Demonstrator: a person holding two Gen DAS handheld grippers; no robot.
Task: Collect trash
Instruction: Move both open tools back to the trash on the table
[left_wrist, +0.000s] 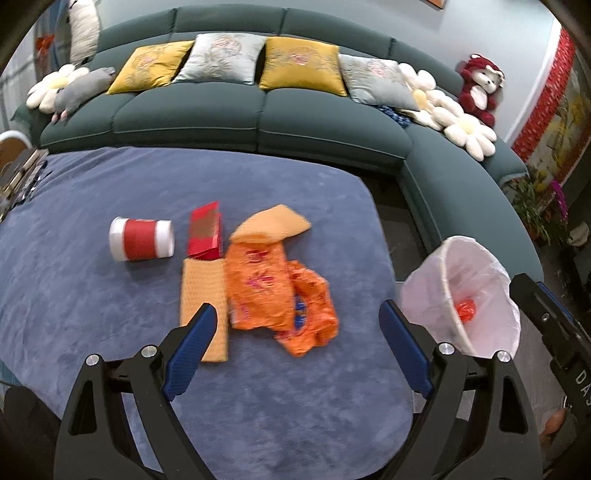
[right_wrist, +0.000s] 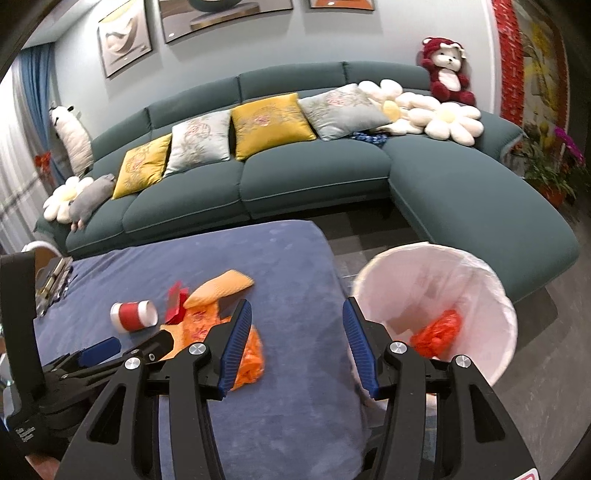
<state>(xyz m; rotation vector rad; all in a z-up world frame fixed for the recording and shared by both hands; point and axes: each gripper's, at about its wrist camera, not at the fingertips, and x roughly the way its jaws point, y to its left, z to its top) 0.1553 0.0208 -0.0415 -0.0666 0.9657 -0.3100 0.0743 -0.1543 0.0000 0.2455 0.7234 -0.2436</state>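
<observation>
On the blue-covered table (left_wrist: 92, 295) lie a crumpled orange wrapper (left_wrist: 273, 291), a tan waffle-pattern strip (left_wrist: 203, 295), a second tan piece (left_wrist: 273, 221), a red carton (left_wrist: 205, 234) and a red-and-white paper cup (left_wrist: 141, 239) on its side. My left gripper (left_wrist: 297, 317) is open and empty, just short of the wrapper. My right gripper (right_wrist: 297, 317) is open and empty over the table's right edge, beside the white-lined bin (right_wrist: 480, 295), which holds an orange wrapper (right_wrist: 437, 332). The bin also shows in the left wrist view (left_wrist: 465, 273).
A dark green sectional sofa (right_wrist: 314, 177) with cushions and plush toys stands behind the table. The left gripper's body (right_wrist: 92, 354) crosses the lower left of the right wrist view. Metal items (left_wrist: 18, 177) lie at the table's far left. Potted plants (right_wrist: 554, 166) stand at right.
</observation>
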